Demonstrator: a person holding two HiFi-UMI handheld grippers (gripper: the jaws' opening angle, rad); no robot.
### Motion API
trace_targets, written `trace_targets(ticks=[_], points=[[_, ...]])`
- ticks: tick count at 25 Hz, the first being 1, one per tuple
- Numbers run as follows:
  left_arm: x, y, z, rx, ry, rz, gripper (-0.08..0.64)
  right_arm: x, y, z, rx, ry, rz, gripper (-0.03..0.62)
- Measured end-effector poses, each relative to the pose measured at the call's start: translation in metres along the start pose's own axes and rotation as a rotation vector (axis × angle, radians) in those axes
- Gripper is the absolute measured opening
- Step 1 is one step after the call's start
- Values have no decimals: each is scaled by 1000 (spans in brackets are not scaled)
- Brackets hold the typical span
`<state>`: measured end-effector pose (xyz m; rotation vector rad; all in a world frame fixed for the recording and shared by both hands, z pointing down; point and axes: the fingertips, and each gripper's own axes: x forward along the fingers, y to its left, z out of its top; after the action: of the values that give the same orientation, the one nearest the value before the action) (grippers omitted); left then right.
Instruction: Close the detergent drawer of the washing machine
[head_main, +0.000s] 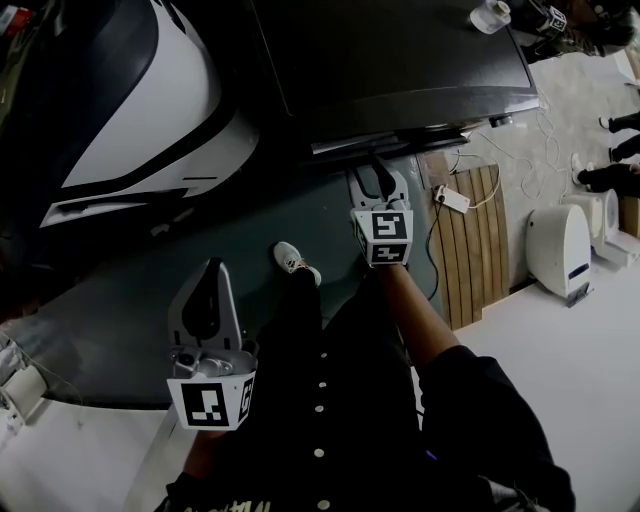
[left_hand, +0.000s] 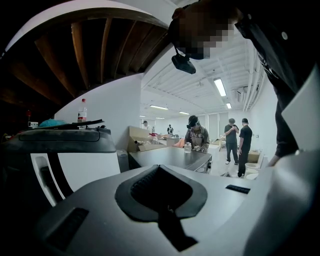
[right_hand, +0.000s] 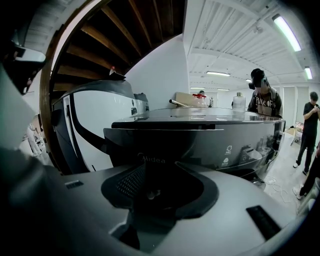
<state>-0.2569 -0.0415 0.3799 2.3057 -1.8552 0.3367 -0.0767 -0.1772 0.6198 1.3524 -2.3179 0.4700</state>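
Closest to the head camera, at 7 o'clock, the left gripper (head_main: 208, 275) is held low over the dark floor (head_main: 120, 320), well apart from the washing machine (head_main: 400, 60). Its fingers are seen pressed together, with nothing between them. A shoe (head_main: 296, 262) is seen near the centre, between the two grippers. Farther on, at 1 o'clock from the shoe, the right gripper (head_main: 377, 165) is held up to the machine's front edge, its fingers likewise closed on each other and empty. In the right gripper view the detergent drawer (right_hand: 147, 147), marked Midea, is found straight ahead of those jaws, at the panel's left end. Whether it is touched, or pushed fully home, cannot be told. A white-and-black machine (head_main: 150, 110) is placed at 10 o'clock, beside the washing machine. At 3 o'clock a power strip (head_main: 452, 198) and wooden slats (head_main: 475, 240) are laid on the floor, with a white appliance (head_main: 558, 245) just beyond.
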Motion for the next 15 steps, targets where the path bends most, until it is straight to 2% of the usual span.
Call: trace_targets(ticks=[10,15], points=[[1,9,-2,-7,7,19,15,18,-4,12,23,-11,-20,176],[1,10,-6,-12,18,16,15,19,-6,9,2,-12,-34,175]])
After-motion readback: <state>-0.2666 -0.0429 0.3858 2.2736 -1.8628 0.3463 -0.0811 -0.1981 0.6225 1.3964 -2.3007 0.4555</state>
